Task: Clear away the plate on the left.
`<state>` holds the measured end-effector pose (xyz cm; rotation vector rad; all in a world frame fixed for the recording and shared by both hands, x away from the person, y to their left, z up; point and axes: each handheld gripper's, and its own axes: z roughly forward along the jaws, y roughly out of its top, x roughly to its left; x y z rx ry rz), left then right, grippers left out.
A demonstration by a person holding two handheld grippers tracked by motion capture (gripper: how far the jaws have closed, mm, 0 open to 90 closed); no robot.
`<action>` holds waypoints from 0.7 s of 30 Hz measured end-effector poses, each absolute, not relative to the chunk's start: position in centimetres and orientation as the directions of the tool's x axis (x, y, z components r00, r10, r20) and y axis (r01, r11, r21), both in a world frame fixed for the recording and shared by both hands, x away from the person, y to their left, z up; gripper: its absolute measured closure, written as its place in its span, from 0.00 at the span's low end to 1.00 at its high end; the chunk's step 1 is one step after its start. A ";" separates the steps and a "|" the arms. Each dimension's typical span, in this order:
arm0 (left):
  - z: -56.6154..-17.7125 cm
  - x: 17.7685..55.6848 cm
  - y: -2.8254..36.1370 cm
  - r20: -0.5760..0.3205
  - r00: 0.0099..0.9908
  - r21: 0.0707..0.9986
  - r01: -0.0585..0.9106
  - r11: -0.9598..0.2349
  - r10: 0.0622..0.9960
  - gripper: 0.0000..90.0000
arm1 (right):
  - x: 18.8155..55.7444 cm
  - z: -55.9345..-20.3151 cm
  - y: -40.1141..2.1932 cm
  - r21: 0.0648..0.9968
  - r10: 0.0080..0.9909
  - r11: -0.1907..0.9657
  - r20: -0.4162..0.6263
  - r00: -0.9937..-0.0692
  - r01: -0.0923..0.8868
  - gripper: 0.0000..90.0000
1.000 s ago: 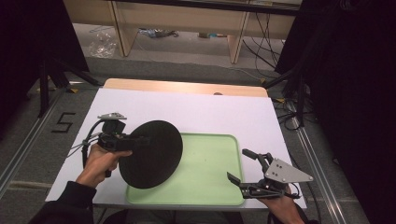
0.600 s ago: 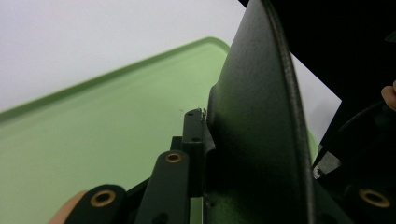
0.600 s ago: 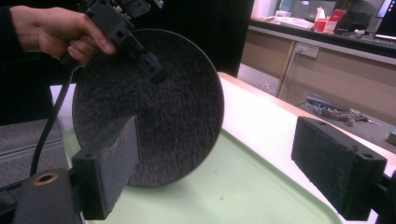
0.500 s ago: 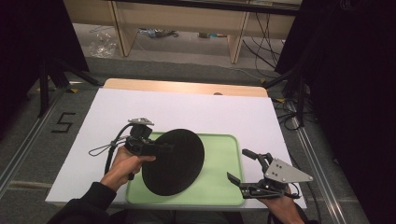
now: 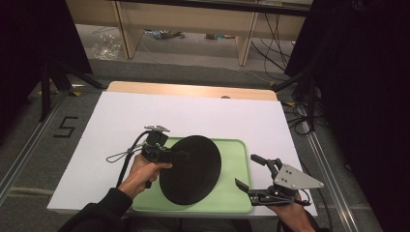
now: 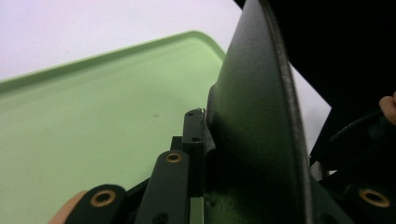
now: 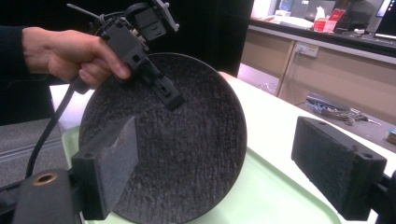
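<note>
A: The left gripper (image 5: 180, 155) clamps the black plate's (image 5: 191, 170) rim and has carried it from the white table over the green tray (image 5: 237, 193)

B: So next it goes down; the right gripper (image 5: 250, 171) waits open just beside it

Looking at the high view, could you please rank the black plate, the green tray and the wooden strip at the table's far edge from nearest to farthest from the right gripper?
From the right gripper, open at the table's near right:
1. Green tray, just to its left, its right rim beside the gripper.
2. Black plate, farther left over the tray, clamped at its rim by the left gripper.
3. Wooden strip, along the table's far edge.
</note>
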<state>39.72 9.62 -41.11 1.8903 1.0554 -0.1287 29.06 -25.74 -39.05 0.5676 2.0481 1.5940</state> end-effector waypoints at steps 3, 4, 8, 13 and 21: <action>-41.5 40.0 10.1 -0.501 0.613 0.662 0.726 -0.186 0.611 0.86 | 29.1 -39.0 -25.7 0.971 0.591 0.235 -0.116 -0.798 0.032 0.18; -41.6 40.0 10.3 -0.505 0.612 0.656 0.730 -0.190 0.609 0.85 | 28.9 -39.0 -25.7 0.971 0.598 0.238 -0.116 -0.793 0.037 0.18; -42.0 40.2 10.6 -0.521 0.598 0.646 0.743 -0.178 0.609 0.85 | 29.0 -39.0 -25.8 0.970 0.596 0.238 -0.115 -0.795 0.039 0.18; -42.6 40.5 11.1 -0.530 0.582 0.632 0.756 -0.171 0.617 0.84 | 29.0 -39.0 -25.7 0.971 0.591 0.237 -0.117 -0.798 0.034 0.18; -43.0 40.7 11.7 -0.517 0.582 0.606 0.767 -0.212 0.628 0.81 | 29.0 -39.0 -25.8 0.970 0.591 0.242 -0.114 -0.798 0.041 0.18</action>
